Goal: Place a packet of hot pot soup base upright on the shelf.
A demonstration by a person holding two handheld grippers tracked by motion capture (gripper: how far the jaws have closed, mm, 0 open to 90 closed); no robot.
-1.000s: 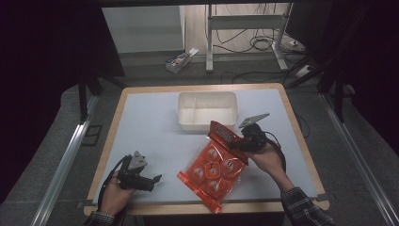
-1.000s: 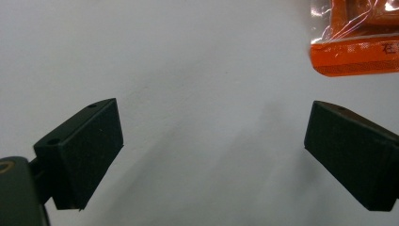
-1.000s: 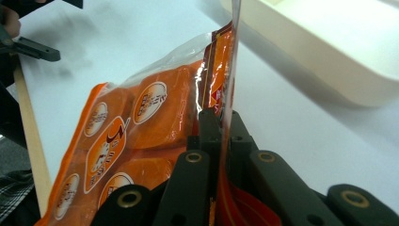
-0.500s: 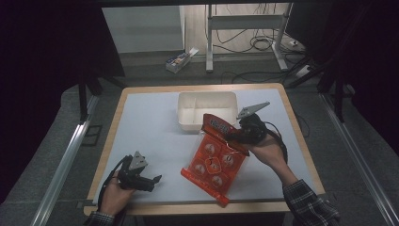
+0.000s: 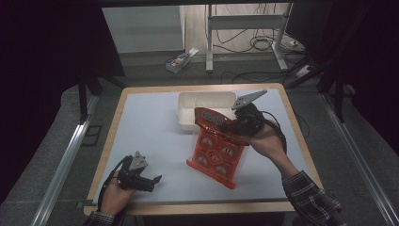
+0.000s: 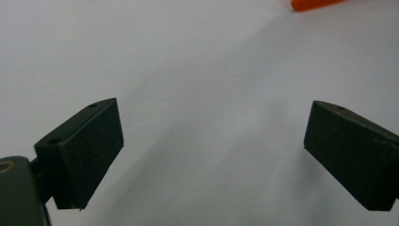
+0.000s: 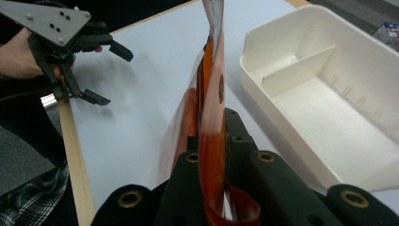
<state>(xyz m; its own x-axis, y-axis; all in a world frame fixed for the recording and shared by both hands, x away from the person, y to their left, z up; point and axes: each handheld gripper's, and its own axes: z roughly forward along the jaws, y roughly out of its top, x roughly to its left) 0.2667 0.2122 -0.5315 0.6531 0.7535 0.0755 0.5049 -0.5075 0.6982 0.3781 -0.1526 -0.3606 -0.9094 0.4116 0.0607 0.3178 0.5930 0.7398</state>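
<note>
An orange blister pack with round compartments hangs tilted over the table, its lower edge near the white surface. My right gripper is shut on the pack's upper right edge; in the right gripper view the thin orange sheet runs edge-on between the closed jaws. At the front left my left gripper rests low on the table, open, with bare white surface between its pads. A corner of the orange pack peeks in at the top of the left gripper view.
A white divided bin stands at the back middle of the table, just behind the pack; its partition and inner wall are beside my right gripper. The left gripper and its hand lie across the table. The wooden table edge runs along the front.
My right gripper has risen with the orange pack, tipping it from lying nearly flat to hanging more upright. The left gripper has stayed put.
</note>
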